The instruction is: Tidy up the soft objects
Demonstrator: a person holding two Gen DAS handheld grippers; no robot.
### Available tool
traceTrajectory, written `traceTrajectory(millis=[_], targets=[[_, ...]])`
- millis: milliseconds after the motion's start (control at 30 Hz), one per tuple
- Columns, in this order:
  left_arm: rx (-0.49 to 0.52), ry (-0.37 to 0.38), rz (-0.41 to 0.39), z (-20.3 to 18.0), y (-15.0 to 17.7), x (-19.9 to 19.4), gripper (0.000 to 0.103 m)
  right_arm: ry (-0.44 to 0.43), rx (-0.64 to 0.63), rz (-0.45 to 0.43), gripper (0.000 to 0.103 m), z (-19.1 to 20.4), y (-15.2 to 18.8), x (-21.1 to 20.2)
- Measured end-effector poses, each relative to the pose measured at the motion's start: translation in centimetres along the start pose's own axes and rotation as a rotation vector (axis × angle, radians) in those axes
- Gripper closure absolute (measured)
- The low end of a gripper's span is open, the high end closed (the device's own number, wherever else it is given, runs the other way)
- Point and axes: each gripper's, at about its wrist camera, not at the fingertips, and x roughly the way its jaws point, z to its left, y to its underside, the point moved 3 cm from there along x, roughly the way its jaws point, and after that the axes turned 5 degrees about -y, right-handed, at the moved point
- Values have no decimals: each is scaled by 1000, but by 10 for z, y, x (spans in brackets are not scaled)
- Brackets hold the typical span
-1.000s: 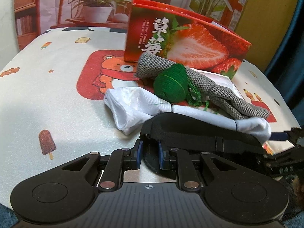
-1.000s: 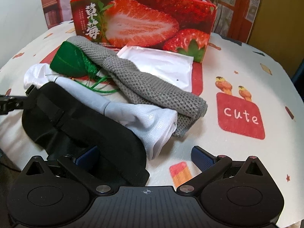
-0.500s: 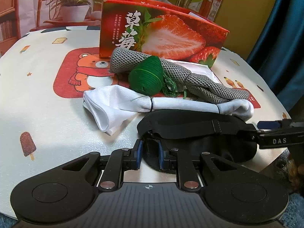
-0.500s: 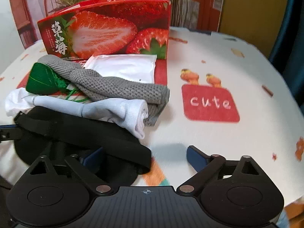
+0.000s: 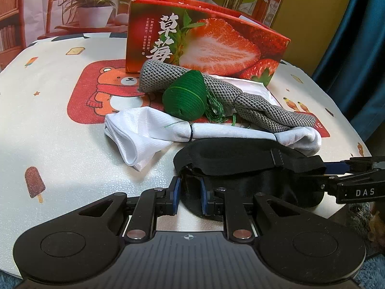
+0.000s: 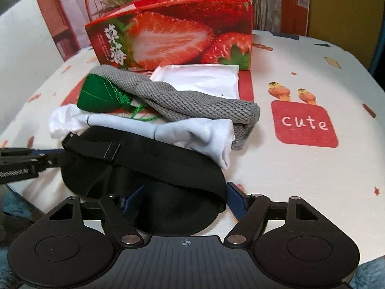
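The left claw (image 5: 190, 198) is pinching one end of a black eye mask (image 5: 240, 168), its blue-padded fingers (image 5: 175, 196) pressing the fabric between them at the near edge of the bench (image 5: 60, 125). The right claw (image 6: 185, 197) is standing spread around the other end of the same mask (image 6: 149, 168), with the dark cloth lying between its blue fingertips (image 6: 237, 197); whether those tips are touching the cloth cannot be told. The mask is lying stretched along the near rim of the bench, its strap (image 6: 96, 148) running across its top. Just beyond it, a white sock (image 5: 149, 130) is lying lengthwise, its far end touching the mask. Farther back, a grey knitted sock (image 5: 240, 98) is lying slantwise, overlapping the white one at the right. A green woven pouch (image 5: 185, 95) with a green tassel is resting against the grey sock and partly on the white one. A flat white packet (image 6: 199, 77) is lying behind the grey sock, just in front of a red strawberry box (image 6: 173, 36), which is standing upright at the far middle of the bench. In the left view the right claw (image 5: 336, 166) is showing at the right edge, at the mask's end.
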Motion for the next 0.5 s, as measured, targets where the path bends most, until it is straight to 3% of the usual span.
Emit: traceTrajectory(millis=[167,300,500], targets=[[-12,-2,-8,2,-1,-2,85,-25,8,-28,68,1,-4,-6],[-43,-11,-59,8,-5,-14,94,2,4,-84,90,-3,-12,-18],[-42,16,-175,4,-19,-46,96,-2,-16,-202,100,-4,-26,-45]])
